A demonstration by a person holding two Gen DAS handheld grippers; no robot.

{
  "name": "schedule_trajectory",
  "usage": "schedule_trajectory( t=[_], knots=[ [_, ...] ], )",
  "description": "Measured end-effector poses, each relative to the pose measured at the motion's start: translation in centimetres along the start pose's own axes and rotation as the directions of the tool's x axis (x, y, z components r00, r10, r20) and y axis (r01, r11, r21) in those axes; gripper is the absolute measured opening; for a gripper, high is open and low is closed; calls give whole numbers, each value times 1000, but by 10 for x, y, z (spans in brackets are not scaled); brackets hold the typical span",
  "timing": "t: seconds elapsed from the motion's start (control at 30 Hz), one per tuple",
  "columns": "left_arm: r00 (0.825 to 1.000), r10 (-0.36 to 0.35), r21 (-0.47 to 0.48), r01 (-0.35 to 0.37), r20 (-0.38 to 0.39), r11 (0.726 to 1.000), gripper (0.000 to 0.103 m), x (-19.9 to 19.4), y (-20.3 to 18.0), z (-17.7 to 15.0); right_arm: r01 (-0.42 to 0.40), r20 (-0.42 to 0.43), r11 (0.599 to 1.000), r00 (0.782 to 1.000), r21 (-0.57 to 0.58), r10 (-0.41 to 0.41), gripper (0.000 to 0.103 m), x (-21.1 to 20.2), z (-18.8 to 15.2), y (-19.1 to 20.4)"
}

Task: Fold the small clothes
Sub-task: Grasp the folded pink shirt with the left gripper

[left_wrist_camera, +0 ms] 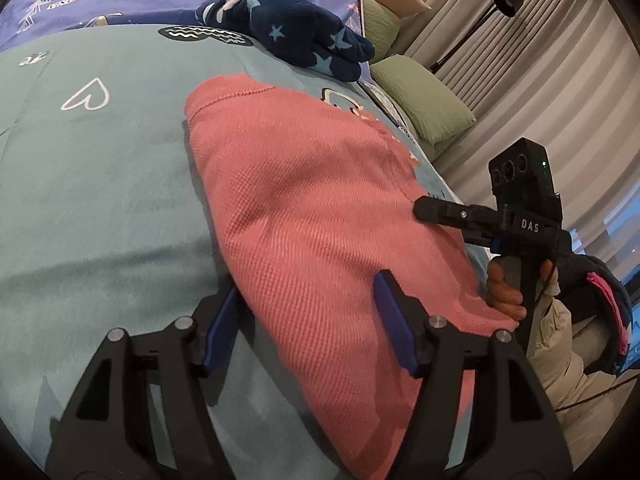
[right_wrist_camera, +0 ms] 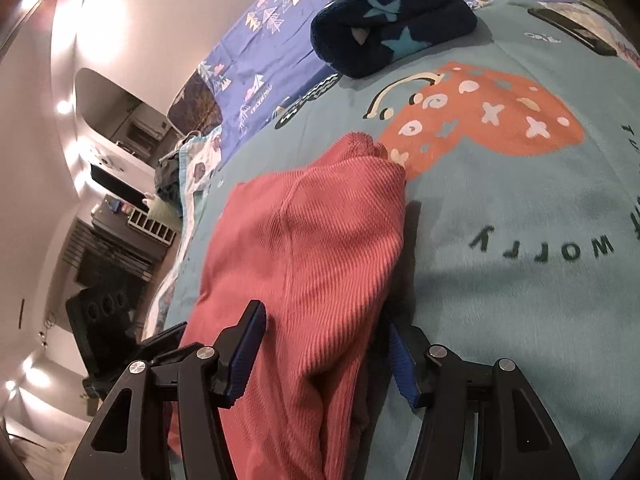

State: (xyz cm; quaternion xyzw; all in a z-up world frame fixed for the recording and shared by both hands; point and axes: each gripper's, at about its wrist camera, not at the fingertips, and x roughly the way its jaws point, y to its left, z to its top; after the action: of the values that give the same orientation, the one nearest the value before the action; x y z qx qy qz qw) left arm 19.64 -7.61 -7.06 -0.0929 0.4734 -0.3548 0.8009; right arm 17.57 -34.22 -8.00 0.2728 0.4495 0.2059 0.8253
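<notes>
Coral waffle-knit, one small garment (left_wrist_camera: 304, 208), lies flat on the bed's teal blanket (left_wrist_camera: 92, 184), and it already looks folded into a narrow strip. Its long axis runs straight away from my left tool (left_wrist_camera: 308, 320), whose blue pads stand apart and straddle the near end, one pad off the cloth's left edge and one over the fabric. I judge nothing is pinched there.

My right tool (right_wrist_camera: 326, 356) sits at the same near end from the other side, its fingers also spread, with the garment's thick folded edge passing between them. I cannot tell whether either pad touches the cloth. In the left wrist view that tool comes in from the right, just beside the strip's edge. Both tools are about equally near, so I judge the coming fold turns on lifting this near end and carrying it forward along the strip.

Count: one coral piece in work, and one navy star-print fleece bundle (right_wrist_camera: 394, 20) well beyond its far end, seemingly done. Further off lie two green pillows (left_wrist_camera: 424, 100) and one floor lamp (left_wrist_camera: 508, 2).
</notes>
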Motion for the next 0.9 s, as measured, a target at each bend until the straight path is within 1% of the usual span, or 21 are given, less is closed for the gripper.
schedule_trajectory(
  t=[0.1,0.17,0.37,0.57,0.63,0.7,0.77,0.8,0.87,0.9],
  knots=[
    [1000,-12,-2,12,-1,1000,69,6,2,7,29,6,999,1000,-43,-28,59,7,3,7],
    [1000,-27,-2,27,-11,1000,71,12,5,15,33,9,998,999,-62,-32,59,9,5,9],
    [998,-58,-28,58,-17,998,71,22,12,27,-4,8,998,1000,-60,5,57,17,14,4],
    [999,-42,-28,43,8,999,71,27,12,32,11,20,996,1000,-84,-10,57,22,18,8],
    [999,-38,-31,38,15,999,70,28,12,33,26,29,995,999,-93,-23,52,23,18,9],
    [1000,-19,-26,20,20,999,66,27,12,31,45,43,995,998,-93,-41,43,22,16,9],
    [1000,2,-25,-1,26,1000,56,25,11,31,57,58,994,997,-93,-51,37,20,15,9],
    [999,17,-25,-16,31,1000,52,23,11,31,67,66,993,996,-95,-61,34,19,14,10],
    [999,33,-17,-32,41,999,38,21,8,31,104,86,989,992,-107,-95,30,15,9,16],
    [997,51,1,-51,57,999,35,17,3,31,128,99,984,988,-121,-117,28,13,6,21]
  ],
)
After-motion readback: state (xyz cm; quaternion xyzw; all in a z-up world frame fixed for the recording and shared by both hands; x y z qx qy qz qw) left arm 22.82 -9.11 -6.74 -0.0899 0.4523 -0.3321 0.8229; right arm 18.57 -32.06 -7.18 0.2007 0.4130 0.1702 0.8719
